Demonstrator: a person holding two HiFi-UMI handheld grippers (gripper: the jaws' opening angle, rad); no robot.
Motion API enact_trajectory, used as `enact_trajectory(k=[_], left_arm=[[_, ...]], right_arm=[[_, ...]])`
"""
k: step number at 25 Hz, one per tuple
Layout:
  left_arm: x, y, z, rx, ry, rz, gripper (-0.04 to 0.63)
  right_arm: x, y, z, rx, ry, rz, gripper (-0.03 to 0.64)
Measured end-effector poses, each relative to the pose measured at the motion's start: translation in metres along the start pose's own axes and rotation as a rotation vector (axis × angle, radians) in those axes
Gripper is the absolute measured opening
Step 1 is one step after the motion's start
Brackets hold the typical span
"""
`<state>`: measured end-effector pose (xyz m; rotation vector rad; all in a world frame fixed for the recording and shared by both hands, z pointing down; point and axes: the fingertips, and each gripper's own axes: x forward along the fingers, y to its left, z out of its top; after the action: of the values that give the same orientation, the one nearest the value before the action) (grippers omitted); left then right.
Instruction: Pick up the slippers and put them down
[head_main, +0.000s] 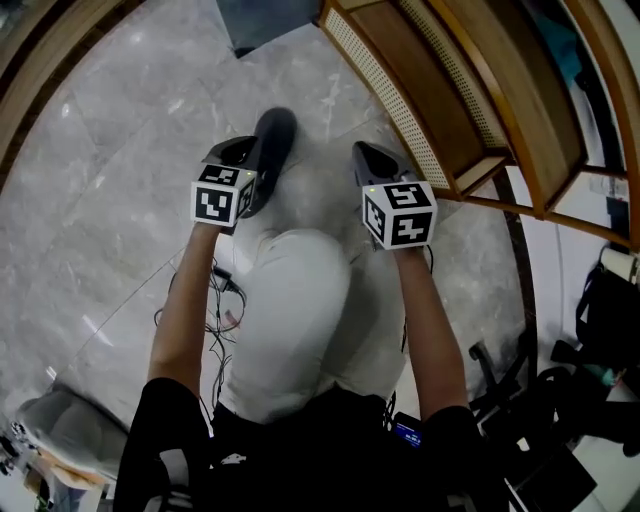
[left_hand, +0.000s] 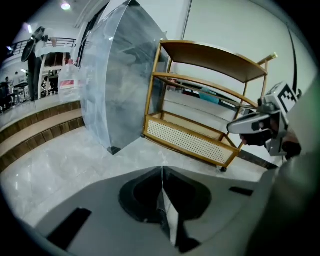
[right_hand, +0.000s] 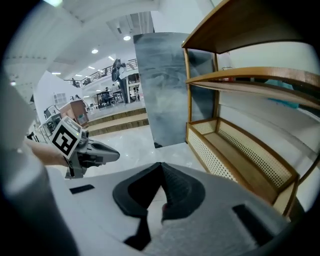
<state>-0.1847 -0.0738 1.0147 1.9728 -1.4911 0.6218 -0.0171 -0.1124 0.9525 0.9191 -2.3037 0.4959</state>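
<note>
Footwear is found at the upper middle of the head view: a dark grey, elongated slipper (head_main: 277, 140) with a rounded toe appears to lie on the pale grey marble floor (head_main: 120, 180). It is partly covered by the left gripper (head_main: 243, 148), which is held just beside it. Whether the two touch cannot be told from that view.

In the left gripper view the jaws are seen pressed together along a thin seam, and nothing is held between them. The right gripper (head_main: 363, 152) is held alongside, well apart from the slipper. In its own view its jaws are likewise seen closed against each other, with nothing gripped.

Both grippers are carried on bare forearms above a knee in white trousers (head_main: 295, 300), and each marker cube is turned towards the head camera. To the right of the right gripper, a light wooden shelf rack with a cane-mesh lower panel (head_main: 440, 90) is seen standing on the floor. A tall grey stone-patterned slab (left_hand: 120, 80) is seen beside the rack, and brown-edged steps (left_hand: 35, 130) are visible beyond it.
</note>
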Motion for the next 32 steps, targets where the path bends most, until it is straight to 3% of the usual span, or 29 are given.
enact_trajectory(k=[7, 10, 15, 23, 32], left_arm=[[-0.061, -0.023, 0.083, 0.012, -0.023, -0.032, 0.006], [-0.099, -0.037, 0.118, -0.022, -0.014, -0.060, 0.006], [-0.156, -0.053, 0.174, 0.000, 0.001, -0.063, 0.006], [-0.242, -0.085, 0.266, -0.009, -0.016, -0.072, 0.006], [-0.324, -0.123, 0.381, 0.032, -0.058, -0.087, 0.006]], right_arm=[[-0.050, 0.006, 0.064, 0.092, 0.019, 0.025, -0.005], [-0.077, 0.017, 0.097, 0.080, 0.028, 0.027, -0.005], [-0.131, 0.026, 0.157, 0.083, 0.022, 0.030, -0.005], [-0.225, 0.030, 0.252, 0.083, 0.005, 0.006, -0.005], [-0.320, 0.022, 0.353, 0.099, -0.028, -0.006, -0.005]])
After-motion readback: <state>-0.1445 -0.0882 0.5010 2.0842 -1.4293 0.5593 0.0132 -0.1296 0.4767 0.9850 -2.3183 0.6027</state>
